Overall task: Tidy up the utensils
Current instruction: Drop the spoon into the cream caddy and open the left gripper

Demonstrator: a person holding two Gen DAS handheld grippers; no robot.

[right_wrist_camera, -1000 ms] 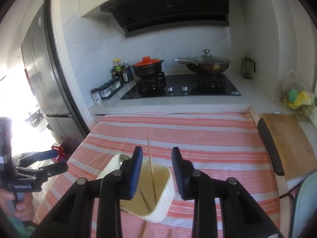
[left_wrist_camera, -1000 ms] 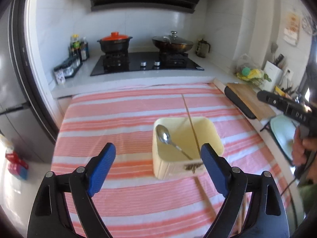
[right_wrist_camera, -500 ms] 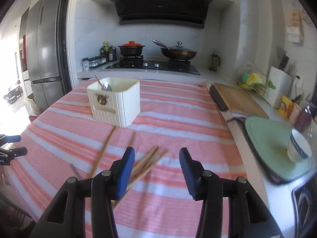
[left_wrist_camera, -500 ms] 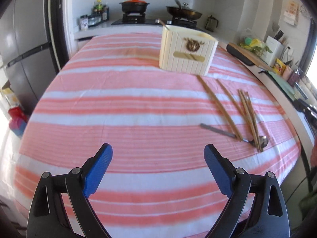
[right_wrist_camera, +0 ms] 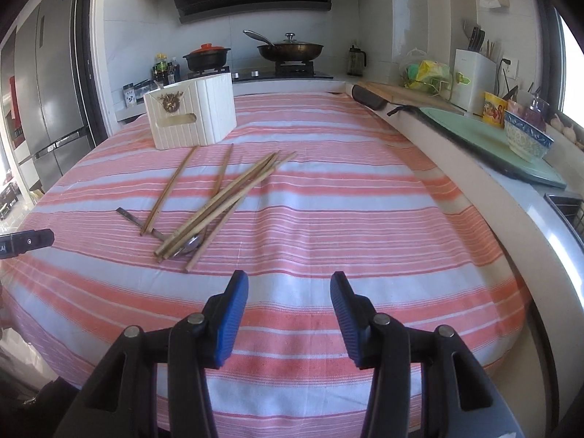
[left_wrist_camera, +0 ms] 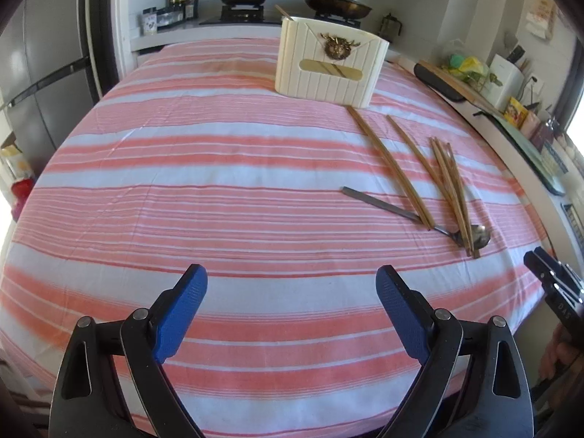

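A cream utensil holder stands at the far side of the striped tablecloth, with a chopstick end and a spoon handle sticking out of it. Several wooden chopsticks lie loose on the cloth, across a metal spoon. My left gripper is open and empty near the table's front edge, left of the pile. My right gripper is open and empty near the front edge, right of the pile.
A pink and white striped cloth covers the table. Behind it a stove holds a red-lidded pot and a wok. On the right counter are a cutting board, a green tray and a blue bowl.
Both grippers have pulled back from above the holder to the table's front edge and dropped low. The right gripper has opened wider. The loose chopsticks and spoon have come into view.
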